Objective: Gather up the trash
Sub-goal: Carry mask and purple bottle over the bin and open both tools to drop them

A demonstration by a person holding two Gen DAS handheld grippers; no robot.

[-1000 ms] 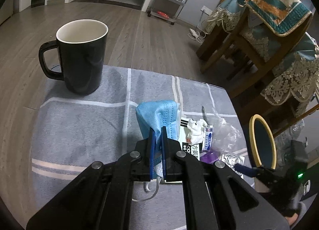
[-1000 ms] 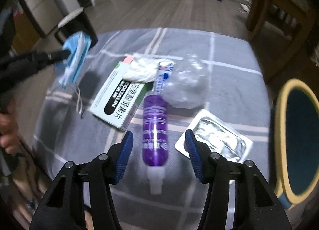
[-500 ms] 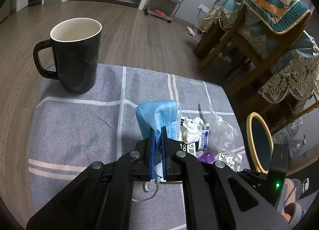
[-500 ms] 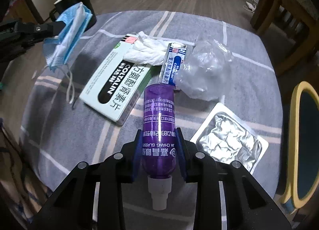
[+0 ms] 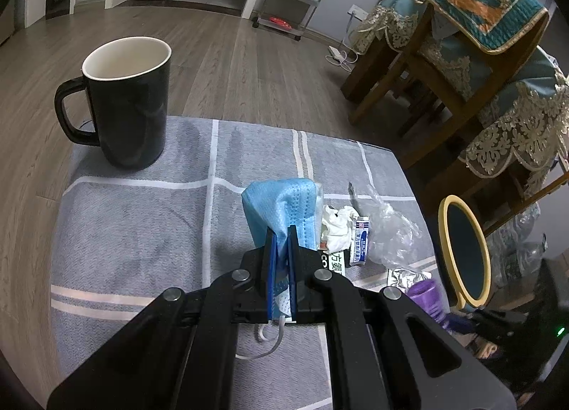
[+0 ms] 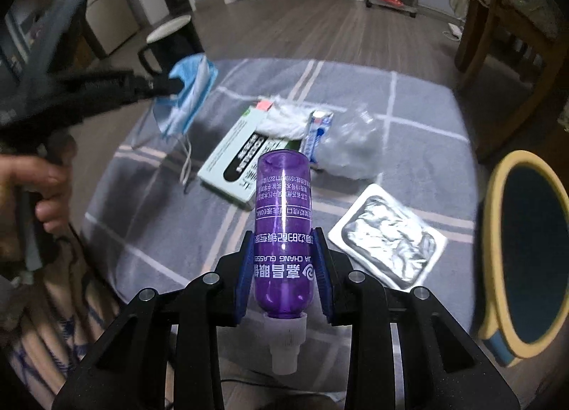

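Note:
My left gripper (image 5: pixel 281 243) is shut on a blue face mask (image 5: pixel 281 202) and holds it above the grey cloth; the mask also shows in the right wrist view (image 6: pixel 188 97). My right gripper (image 6: pixel 284 260) is shut on a purple plastic bottle (image 6: pixel 282 218), lifted off the cloth, cap toward me. On the cloth lie a white-green medicine box (image 6: pixel 238 157), a crumpled white tissue (image 6: pixel 284 118), a small tube (image 6: pixel 318 134), a clear plastic wrapper (image 6: pixel 350 147) and a foil blister pack (image 6: pixel 389 243).
A black mug (image 5: pixel 124 104) stands at the cloth's (image 5: pixel 142 214) far left corner. A yellow-rimmed round bin (image 6: pixel 530 235) stands off the right edge. Wooden chairs with teal covers (image 5: pixel 480 36) stand at the back right.
My right gripper closed on the purple bottle and lifted it off the cloth. My left gripper kept hold of the mask and drifted slightly.

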